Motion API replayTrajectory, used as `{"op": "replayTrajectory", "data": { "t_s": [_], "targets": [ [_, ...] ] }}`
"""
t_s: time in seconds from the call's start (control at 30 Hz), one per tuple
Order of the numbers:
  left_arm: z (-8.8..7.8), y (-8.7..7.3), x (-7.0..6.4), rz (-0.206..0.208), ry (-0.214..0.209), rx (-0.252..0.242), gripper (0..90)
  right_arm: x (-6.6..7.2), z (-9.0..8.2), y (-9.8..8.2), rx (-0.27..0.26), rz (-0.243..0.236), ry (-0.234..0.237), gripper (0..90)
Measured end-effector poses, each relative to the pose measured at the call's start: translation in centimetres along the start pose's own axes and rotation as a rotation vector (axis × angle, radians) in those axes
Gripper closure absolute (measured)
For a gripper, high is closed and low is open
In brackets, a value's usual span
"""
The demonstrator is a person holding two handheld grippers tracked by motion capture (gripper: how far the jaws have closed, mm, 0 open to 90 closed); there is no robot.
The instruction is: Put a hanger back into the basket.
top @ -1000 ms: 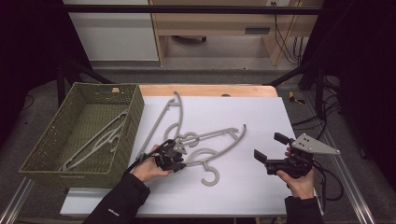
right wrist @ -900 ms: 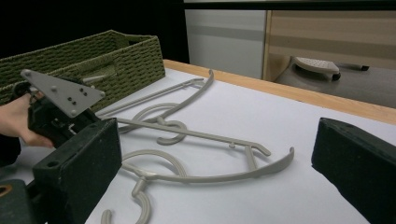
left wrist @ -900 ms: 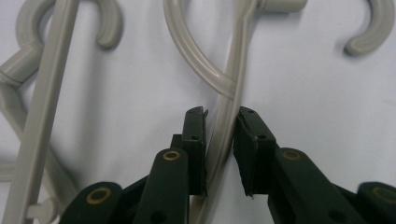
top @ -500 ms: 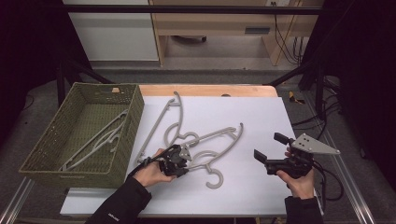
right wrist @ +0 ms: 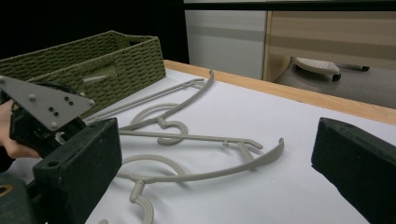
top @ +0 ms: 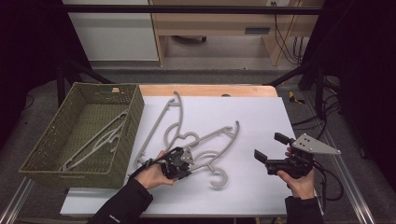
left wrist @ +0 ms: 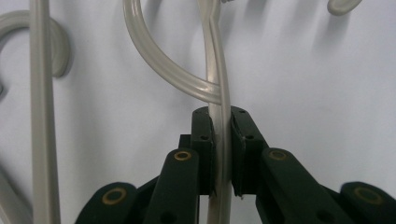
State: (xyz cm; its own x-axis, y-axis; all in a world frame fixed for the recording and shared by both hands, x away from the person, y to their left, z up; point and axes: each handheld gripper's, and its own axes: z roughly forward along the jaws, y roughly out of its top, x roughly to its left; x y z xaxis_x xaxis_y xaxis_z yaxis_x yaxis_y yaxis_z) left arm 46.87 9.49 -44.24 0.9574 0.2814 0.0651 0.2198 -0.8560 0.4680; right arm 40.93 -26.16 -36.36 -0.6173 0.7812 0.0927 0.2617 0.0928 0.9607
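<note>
Held hanger: the near hanger [top: 212, 151] lies flat on the white desk [top: 261, 121], its hook end toward the person, near the front edge.
Left claw: the left claw [left wrist: 222, 140] has just been closing and is now clenched on a thin bar of this hanger, pads pressing either side.
Slip risk: the grip sits on a narrow, smooth bar, so the hanger could likely swivel or slide out when lifted.
Snag risk: the far hanger [top: 163, 123] overlaps it near its loop; lifting might drag that one along.
Right claw: the right claw [top: 270, 151] hovers released, well apart from both hangers.
Basket: the green basket [top: 135, 116] stands just left, another hanger [top: 95, 140] inside; its near wall stands in the way.
</note>
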Motion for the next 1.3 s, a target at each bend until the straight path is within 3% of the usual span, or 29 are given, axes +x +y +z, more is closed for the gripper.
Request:
{"op": "replayTrajectory", "data": {
  "t_s": [0.2,0.4,0.5,0.73,0.9,1.07,1.3],
  "targets": [
    [-1.4,-0.1,-0.7,-0.033,0.014,-0.056,81.4,0.0,0.0,0.0,0.001,-0.001,0.001,2.0],
    [-3.2,-0.8,-1.0,-0.072,-0.010,-0.130,81.5,0.0,0.0,-0.1,0.004,0.000,0.002,2.0],
    [-4.1,-1.0,-1.3,-0.088,0.008,-0.156,81.6,-0.1,0.0,-0.1,0.004,0.002,0.002,2.0],
    [-6.2,-1.6,-1.0,-0.120,-0.008,-0.213,81.6,-0.1,-0.2,-0.1,-0.004,0.001,0.004,2.0],
    [-7.7,-1.8,-0.9,-0.154,0.005,-0.232,81.5,-0.1,-0.1,-0.1,-0.004,0.000,0.000,1.8],
    [-9.1,-2.0,-0.9,-0.182,0.016,-0.282,81.6,-0.1,-0.1,-0.1,0.002,0.004,-0.003,1.8],
    [-11.5,-1.9,-1.2,-0.186,0.047,-0.333,81.6,-0.1,0.0,-0.1,0.002,0.005,-0.002,1.8]
  ]
}}
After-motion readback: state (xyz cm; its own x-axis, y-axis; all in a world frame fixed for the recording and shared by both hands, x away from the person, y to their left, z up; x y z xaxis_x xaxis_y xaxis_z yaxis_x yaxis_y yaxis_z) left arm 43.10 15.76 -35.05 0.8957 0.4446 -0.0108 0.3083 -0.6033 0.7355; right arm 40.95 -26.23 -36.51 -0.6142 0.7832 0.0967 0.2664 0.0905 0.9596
